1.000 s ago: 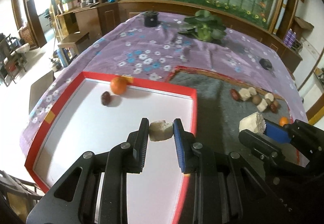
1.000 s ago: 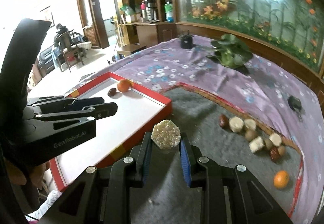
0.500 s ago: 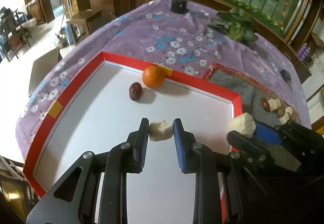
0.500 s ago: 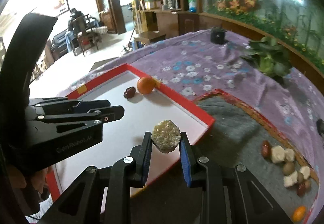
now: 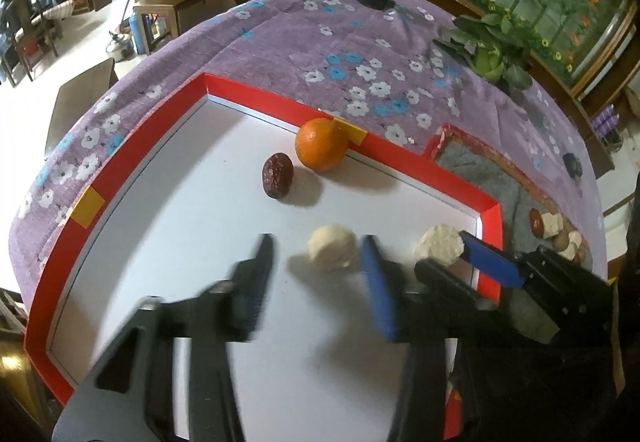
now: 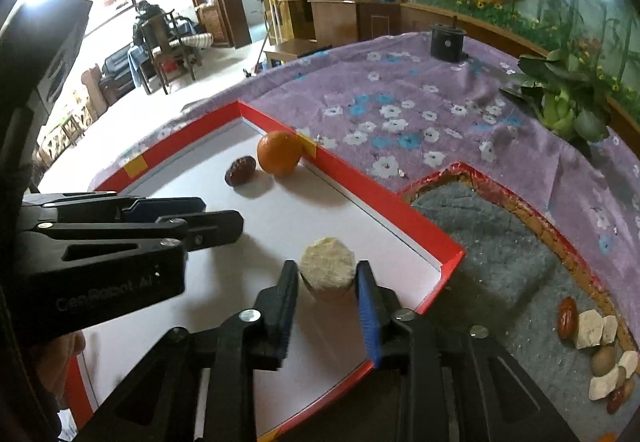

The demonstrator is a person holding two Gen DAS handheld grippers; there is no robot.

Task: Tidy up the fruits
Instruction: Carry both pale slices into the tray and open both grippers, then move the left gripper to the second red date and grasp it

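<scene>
A red-rimmed white tray holds an orange and a dark red date at its far side. My left gripper is open, and a pale lump lies on the tray floor between its fingers. My right gripper stands over the tray's right part with a pale ridged piece between its fingers, which have spread a little; it also shows in the left wrist view. The left gripper's fingers show in the right wrist view.
A grey felt mat with a red edge lies right of the tray and holds a pile of dates and pale pieces. A leafy plant and a black cup stand on the purple flowered cloth.
My left gripper opened and let the pale lump down onto the tray. My right gripper came lower over the tray with its piece, and its fingers have parted a little.
</scene>
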